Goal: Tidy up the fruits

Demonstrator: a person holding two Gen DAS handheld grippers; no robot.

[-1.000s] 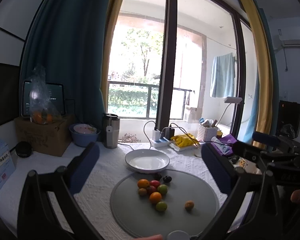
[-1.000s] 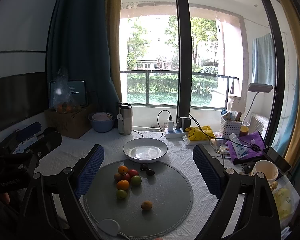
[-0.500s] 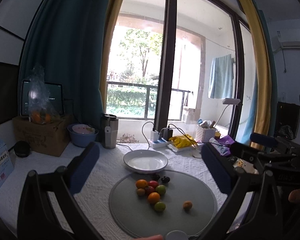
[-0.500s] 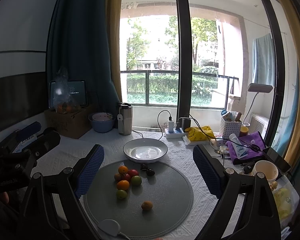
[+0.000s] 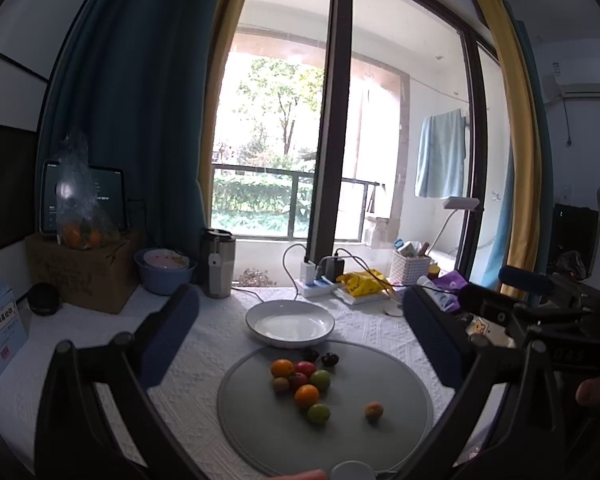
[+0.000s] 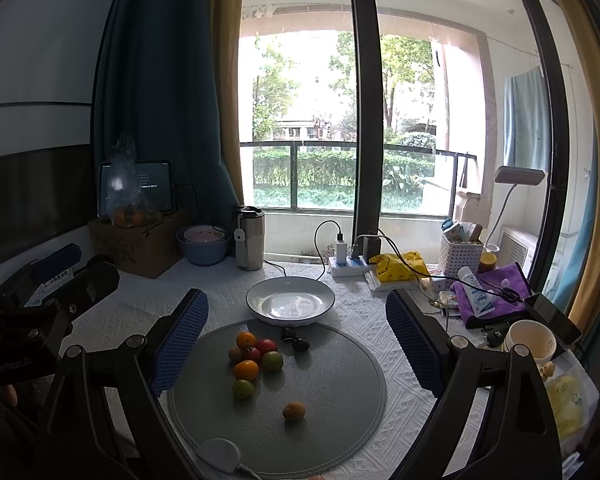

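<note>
Several small fruits (image 5: 302,380) in orange, red, green and dark purple lie clustered on a round grey mat (image 5: 396,436); they also show in the right wrist view (image 6: 256,356) on the mat (image 6: 340,412). One orange-brown fruit (image 5: 373,411) (image 6: 293,411) lies apart to the right. An empty white plate (image 5: 290,323) (image 6: 290,301) stands just behind the mat. My left gripper (image 5: 300,340) is open and empty above the mat's near side. My right gripper (image 6: 296,332) is open and empty, also held short of the fruits.
A steel tumbler (image 6: 251,243), a blue bowl (image 6: 202,245) and a cardboard box (image 6: 140,246) with a bag of oranges stand at the back left. A power strip (image 6: 350,266), white basket (image 6: 460,248), purple cloth (image 6: 496,292) and white cup (image 6: 530,340) crowd the right.
The left gripper's view has drifted slightly, so the fruits and plate sit a little lower and to the left. The right gripper has hardly moved.
</note>
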